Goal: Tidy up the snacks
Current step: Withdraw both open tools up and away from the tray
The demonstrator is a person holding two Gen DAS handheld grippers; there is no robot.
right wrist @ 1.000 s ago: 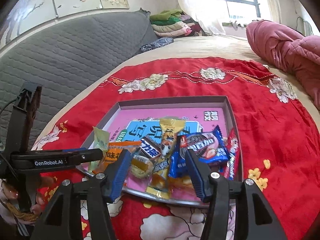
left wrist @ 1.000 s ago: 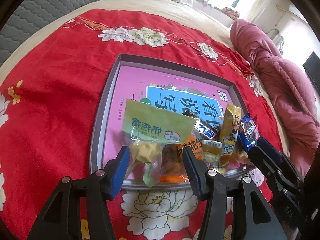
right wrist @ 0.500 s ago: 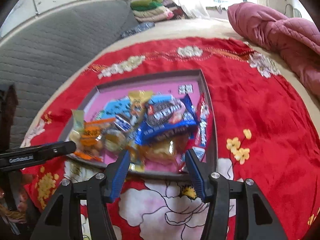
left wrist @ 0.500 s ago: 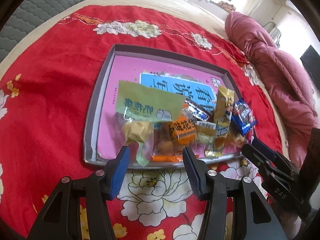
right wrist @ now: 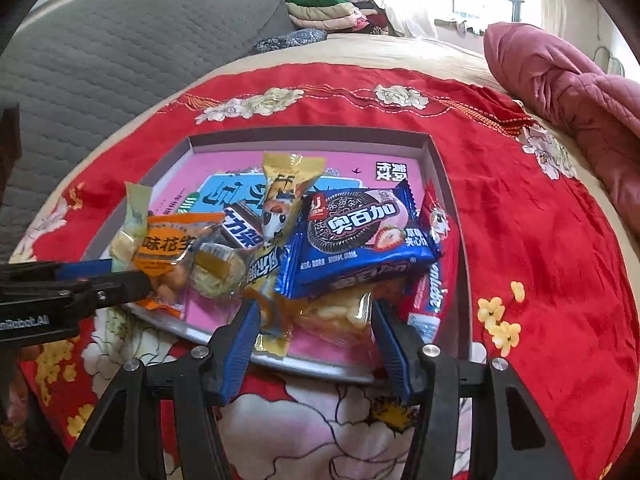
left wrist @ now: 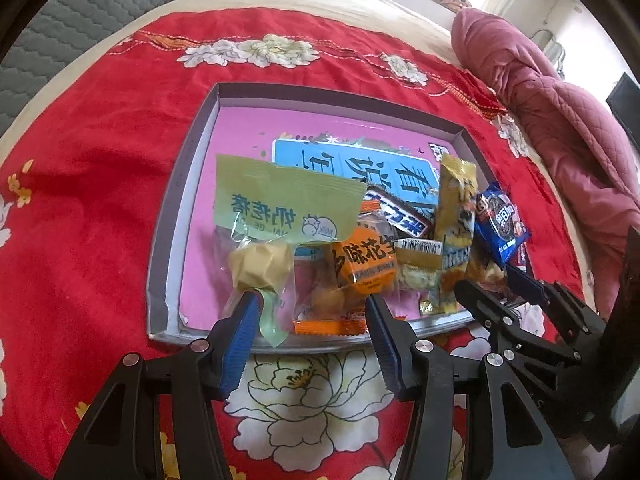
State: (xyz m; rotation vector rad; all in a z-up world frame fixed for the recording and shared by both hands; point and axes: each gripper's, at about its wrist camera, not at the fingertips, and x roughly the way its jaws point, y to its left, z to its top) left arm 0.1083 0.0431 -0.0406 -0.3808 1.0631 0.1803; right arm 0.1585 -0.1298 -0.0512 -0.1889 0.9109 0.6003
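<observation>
A shallow grey box lid with a pink printed bottom (left wrist: 188,184) (right wrist: 444,168) lies on the red cloth and holds a heap of snack packets at its near edge. I see a green packet (left wrist: 280,200), an orange peanut packet (left wrist: 368,264) (right wrist: 168,244), a yellow packet (left wrist: 456,208) (right wrist: 284,192), a blue cookie packet (left wrist: 500,224) (right wrist: 360,232) and a red packet (right wrist: 436,272). My left gripper (left wrist: 310,324) is open at the lid's near edge, before the green and orange packets. My right gripper (right wrist: 316,328) is open at the near edge, around a clear packet (right wrist: 340,316).
The red flowered cloth (left wrist: 92,184) (right wrist: 540,216) covers a bed. A pink quilt (left wrist: 560,112) (right wrist: 568,88) lies at the right. A grey padded headboard (right wrist: 120,48) and folded clothes (right wrist: 328,8) stand behind.
Both grippers have come back toward the lid's near edge after pulling away half a second ago. Both stay open. The snacks have not clearly moved.
</observation>
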